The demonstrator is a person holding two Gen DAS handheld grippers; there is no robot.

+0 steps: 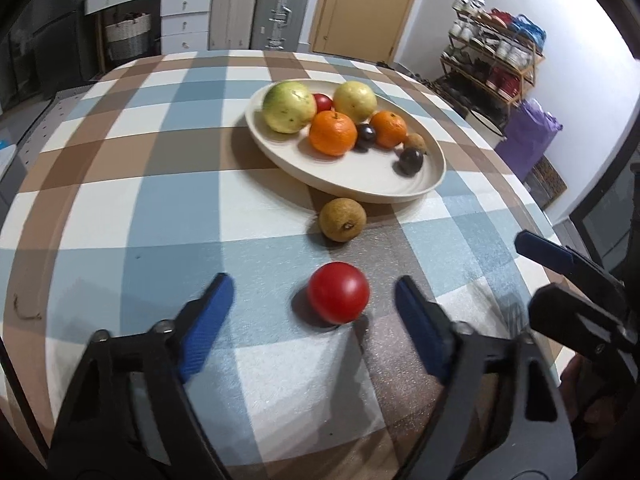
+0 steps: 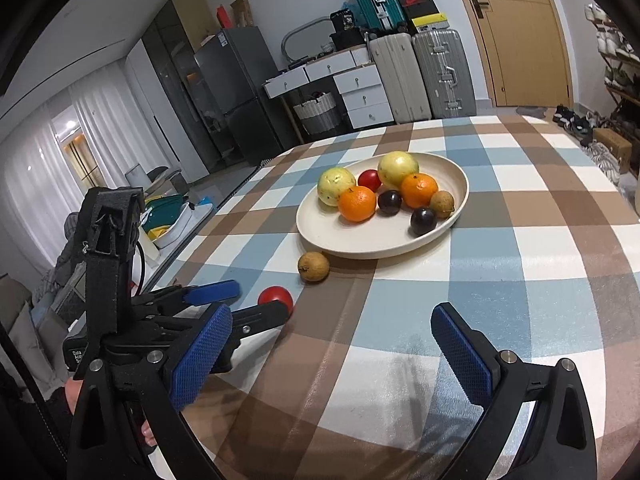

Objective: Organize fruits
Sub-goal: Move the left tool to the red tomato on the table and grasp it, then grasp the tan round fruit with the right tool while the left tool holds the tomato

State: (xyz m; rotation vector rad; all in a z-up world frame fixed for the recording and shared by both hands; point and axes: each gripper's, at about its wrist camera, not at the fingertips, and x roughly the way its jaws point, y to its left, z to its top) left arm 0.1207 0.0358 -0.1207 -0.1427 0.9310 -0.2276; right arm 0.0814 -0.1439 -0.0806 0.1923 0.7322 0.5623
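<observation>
A checked cloth (image 2: 520, 248) in blue, brown and white covers the worktop. Beyond it, at twelve o'clock, two grey suitcases (image 2: 424, 76) stand beside a wooden door (image 2: 516, 32). A shoe rack (image 1: 496, 64) stands at two o'clock, white drawers (image 2: 360, 92) at eleven.

Checked tablecloth (image 2: 520, 208) covered table. Wooden door (image 2: 516, 36) at back wall, suitcases (image 2: 420, 76) beside white drawers (image 2: 362, 96). Dark fridge (image 2: 236, 92) stood left, sheer curtains (image 2: 52, 160) lit. Shoe rack (image 1: 496, 60) stood right.
</observation>
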